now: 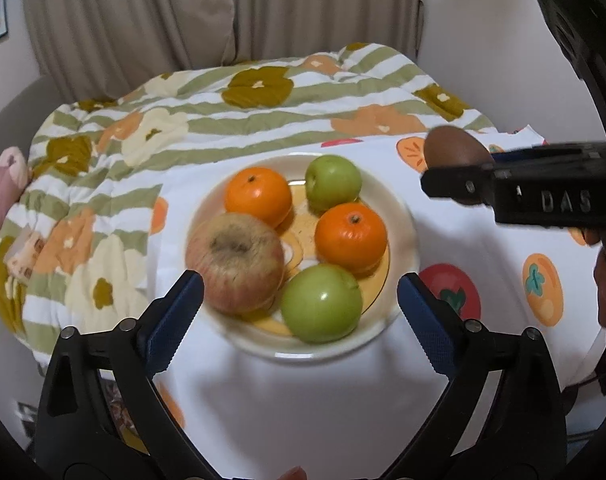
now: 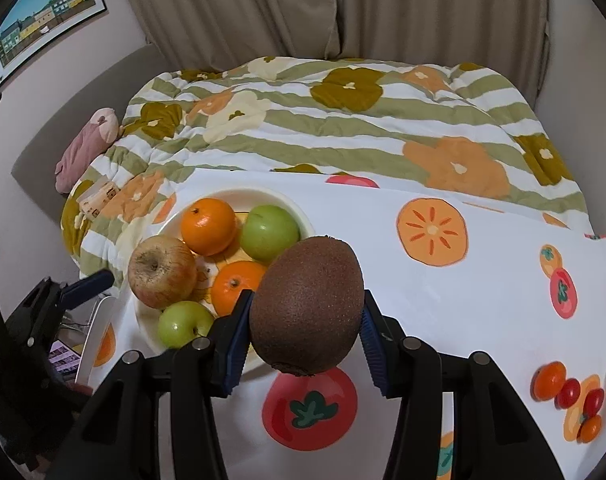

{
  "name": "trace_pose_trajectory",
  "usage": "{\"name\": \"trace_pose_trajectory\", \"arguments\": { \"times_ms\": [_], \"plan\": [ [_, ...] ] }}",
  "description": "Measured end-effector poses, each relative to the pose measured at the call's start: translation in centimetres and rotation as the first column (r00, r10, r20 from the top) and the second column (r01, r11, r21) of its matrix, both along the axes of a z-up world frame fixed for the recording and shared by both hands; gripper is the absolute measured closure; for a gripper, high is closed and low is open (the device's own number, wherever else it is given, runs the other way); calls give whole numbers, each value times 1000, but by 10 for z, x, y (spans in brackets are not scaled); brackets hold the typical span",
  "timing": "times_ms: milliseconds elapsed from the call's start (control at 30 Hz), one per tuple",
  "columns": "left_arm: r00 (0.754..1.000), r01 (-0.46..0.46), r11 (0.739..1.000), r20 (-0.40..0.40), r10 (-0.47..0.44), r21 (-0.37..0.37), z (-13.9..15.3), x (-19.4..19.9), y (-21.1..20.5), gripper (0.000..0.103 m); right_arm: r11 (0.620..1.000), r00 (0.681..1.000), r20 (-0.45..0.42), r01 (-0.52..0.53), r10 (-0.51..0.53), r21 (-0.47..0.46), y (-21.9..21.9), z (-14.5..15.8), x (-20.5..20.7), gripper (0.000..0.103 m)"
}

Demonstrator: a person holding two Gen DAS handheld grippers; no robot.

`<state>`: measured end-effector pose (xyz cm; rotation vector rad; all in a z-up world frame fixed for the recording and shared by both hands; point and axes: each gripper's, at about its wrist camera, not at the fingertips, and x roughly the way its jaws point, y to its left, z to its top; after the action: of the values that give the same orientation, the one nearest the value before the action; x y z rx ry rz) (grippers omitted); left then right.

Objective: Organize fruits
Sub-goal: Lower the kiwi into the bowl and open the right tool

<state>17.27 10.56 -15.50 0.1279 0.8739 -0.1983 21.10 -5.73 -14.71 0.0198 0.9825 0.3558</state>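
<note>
A cream plate [image 1: 403, 220] on a white fruit-print cloth holds a reddish apple [image 1: 235, 262], two oranges [image 1: 258, 196] [image 1: 351, 237] and two green apples [image 1: 333, 182] [image 1: 321, 302]. My left gripper [image 1: 301, 300] is open just in front of the plate, one finger on each side of its near rim. My right gripper [image 2: 305, 322] is shut on a brown kiwi [image 2: 307, 308] and holds it above the cloth, right of the plate [image 2: 291, 204]. The kiwi [image 1: 455, 148] and right gripper also show at right in the left wrist view.
The white cloth [image 2: 483, 320] lies over a striped floral quilt [image 2: 343, 128]. Small tomatoes and tiny oranges [image 2: 571, 396] lie at its right. A pink cushion [image 2: 87, 148] is at far left, curtains [image 2: 303, 8] behind, a framed picture [image 2: 43, 16] on the wall.
</note>
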Motion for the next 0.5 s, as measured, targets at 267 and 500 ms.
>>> {"name": "trace_pose_trajectory", "arguments": {
  "times_ms": [267, 500],
  "plan": [
    [998, -56, 998, -9, 56, 5, 1, -5, 22, 1, 996, 996, 0, -87, 87, 25, 36, 1, 15, 56],
    [996, -83, 996, -19, 83, 19, -2, -4, 41, 1, 986, 986, -25, -166, 167, 23, 73, -14, 28, 56]
  ]
}}
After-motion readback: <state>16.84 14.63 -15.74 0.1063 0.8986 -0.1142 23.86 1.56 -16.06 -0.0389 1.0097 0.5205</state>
